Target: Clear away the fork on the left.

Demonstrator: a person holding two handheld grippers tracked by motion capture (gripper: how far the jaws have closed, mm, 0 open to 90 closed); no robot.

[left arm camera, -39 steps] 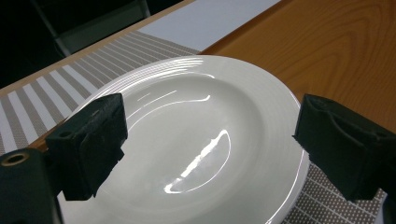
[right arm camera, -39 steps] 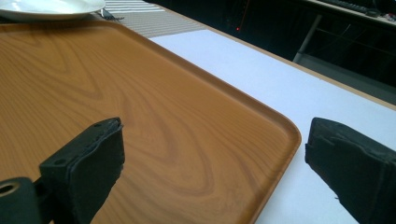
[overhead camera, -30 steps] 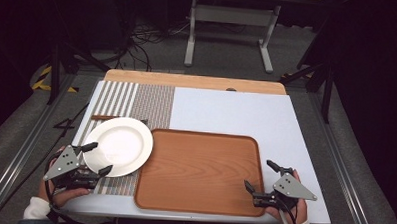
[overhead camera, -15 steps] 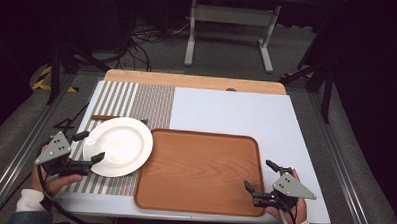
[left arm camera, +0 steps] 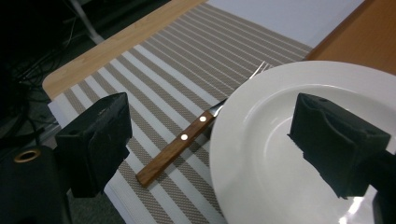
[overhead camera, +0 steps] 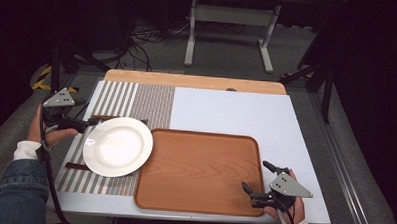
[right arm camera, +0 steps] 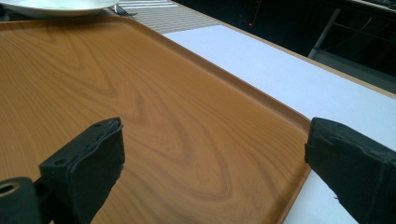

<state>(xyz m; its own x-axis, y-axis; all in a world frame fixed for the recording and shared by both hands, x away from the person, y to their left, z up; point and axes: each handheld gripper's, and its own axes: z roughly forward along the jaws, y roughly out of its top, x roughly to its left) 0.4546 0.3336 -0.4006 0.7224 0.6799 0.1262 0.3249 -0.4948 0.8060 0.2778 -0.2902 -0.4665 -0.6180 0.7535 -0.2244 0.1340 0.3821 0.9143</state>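
Black left tongs point(left arm camera: 210, 140) gape across the plate point(left arm camera: 289, 154) rim; right tongs point(right arm camera: 210, 168) gape over the tray point(right arm camera: 140, 107) edge.

Plate point(overhead camera: 117, 146): plain glossy white. Tray point(overhead camera: 199, 172): orange-brown wood grain with darker swirls. Placemat point(overhead camera: 132, 102): taupe and white stripes on the left, fine taupe weave on the right. Fork point(left arm camera: 187, 137): dark brown wooden handle with two pale rivets, silver tines. Counter point(overhead camera: 236, 111): pale bluish-white surface, light wood strip along the far edge. Left tongs point(left arm camera: 210, 144) and right tongs point(right arm camera: 212, 168): matte black jaws.
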